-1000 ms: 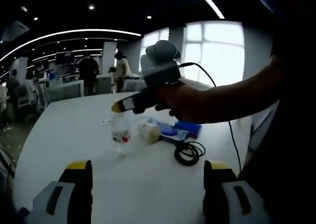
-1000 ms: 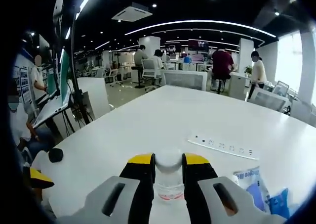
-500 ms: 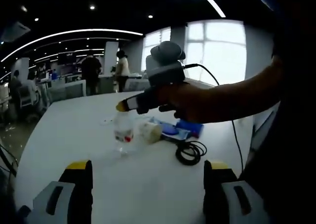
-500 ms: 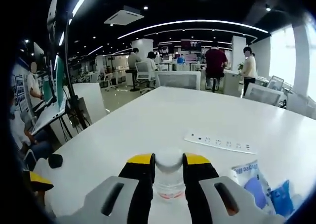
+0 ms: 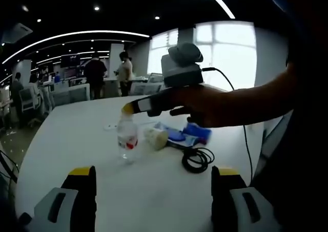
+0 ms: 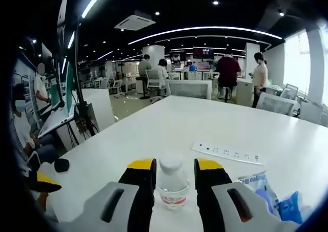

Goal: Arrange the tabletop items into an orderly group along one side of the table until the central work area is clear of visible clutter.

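I am holding my right gripper (image 6: 173, 176) over the white bench (image 6: 154, 129), and its yellow-tipped fingers (image 6: 141, 171) are standing spread on either side of a small clear water bottle (image 6: 171, 187) with a white cap and a red label band. In the right gripper view a thin gap is showing between each finger and the bottle, so they are flanking it rather than pinching it. The bottle is standing upright on the bench. Beyond it, a white power strip (image 6: 229, 153) is lying flat, and at the lower right a blue-and-white packet (image 6: 266, 190) is lying near the bench edge. A small dark object (image 6: 61, 165) is sitting on the bench to the left. In the left gripper view, my left gripper (image 5: 152, 186) is hovering low over the bench with its fingers (image 5: 82, 191) spread wide and nothing between them. From there I am seeing my right hand (image 5: 205, 105) reaching in from the right, carrying the right gripper (image 5: 128, 109), whose yellow tip is sitting at the cap of the water bottle (image 5: 126, 139). Just beside the bottle a pale roll-like item (image 5: 156, 138) is lying, touching or nearly touching the blue-and-white packet (image 5: 182, 135), and a coiled black cable (image 5: 196, 159) is lying close in front of them. People are standing at desks in the far background.
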`<state>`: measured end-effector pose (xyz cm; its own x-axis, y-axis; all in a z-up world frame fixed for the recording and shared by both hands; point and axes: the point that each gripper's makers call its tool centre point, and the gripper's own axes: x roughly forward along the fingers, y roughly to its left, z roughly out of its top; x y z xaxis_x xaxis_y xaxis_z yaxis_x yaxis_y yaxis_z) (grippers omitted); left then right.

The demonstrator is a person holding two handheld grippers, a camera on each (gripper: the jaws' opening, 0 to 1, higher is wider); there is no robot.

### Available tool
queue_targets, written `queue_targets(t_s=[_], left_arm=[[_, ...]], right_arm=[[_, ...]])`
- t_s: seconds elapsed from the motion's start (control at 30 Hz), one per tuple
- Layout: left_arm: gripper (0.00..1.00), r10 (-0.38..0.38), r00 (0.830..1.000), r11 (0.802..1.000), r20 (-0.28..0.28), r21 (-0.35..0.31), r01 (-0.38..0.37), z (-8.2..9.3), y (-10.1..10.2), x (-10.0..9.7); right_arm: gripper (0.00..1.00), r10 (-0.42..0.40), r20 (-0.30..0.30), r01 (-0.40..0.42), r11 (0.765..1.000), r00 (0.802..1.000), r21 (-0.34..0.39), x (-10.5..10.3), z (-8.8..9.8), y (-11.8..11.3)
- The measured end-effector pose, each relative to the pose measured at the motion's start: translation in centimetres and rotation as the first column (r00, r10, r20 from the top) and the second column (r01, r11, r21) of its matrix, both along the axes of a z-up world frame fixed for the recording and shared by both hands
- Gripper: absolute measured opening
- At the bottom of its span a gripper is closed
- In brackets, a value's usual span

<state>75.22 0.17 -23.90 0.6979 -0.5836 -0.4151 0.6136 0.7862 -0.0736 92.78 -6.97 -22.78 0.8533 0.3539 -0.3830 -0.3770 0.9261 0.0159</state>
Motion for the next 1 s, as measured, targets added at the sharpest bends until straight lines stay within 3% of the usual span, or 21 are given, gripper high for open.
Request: queue_targets(t_s=[0.17, 0.3, 0.57, 1.0], left_arm=[[0.92, 0.000, 1.000, 1.000, -0.004, 0.001, 0.000, 0.2, -0.5, 0.1], [0.93, 0.002, 1.000, 1.000, -0.005, 0.000, -0.002, 0.3, -1.0, 0.3], [0.96, 0.001, 1.000, 1.000, -0.017, -0.011, -0.001, 0.3, -2.4, 0.6], [1.00, 0.057, 0.998, 0.998, -0.011, -0.017, -0.057, 0.5, -3.3, 1.8]], right_arm=[[0.35, 0.007, 0.022, -0.008, 0.999, 1.000, 0.031, -1.4, 1.1, -1.3], [0.47, 0.023, 0.028, -0.025, 0.998, 0.999, 0.062, -2.9, 1.5, -2.6], [0.59, 0.055, 0.022, -0.057, 0.997, 0.998, 0.058, -7.0, 0.5, -5.8], [0.80, 0.101, 0.042, -0.103, 0.994, 0.994, 0.035, -10.9, 0.3, -12.1]])
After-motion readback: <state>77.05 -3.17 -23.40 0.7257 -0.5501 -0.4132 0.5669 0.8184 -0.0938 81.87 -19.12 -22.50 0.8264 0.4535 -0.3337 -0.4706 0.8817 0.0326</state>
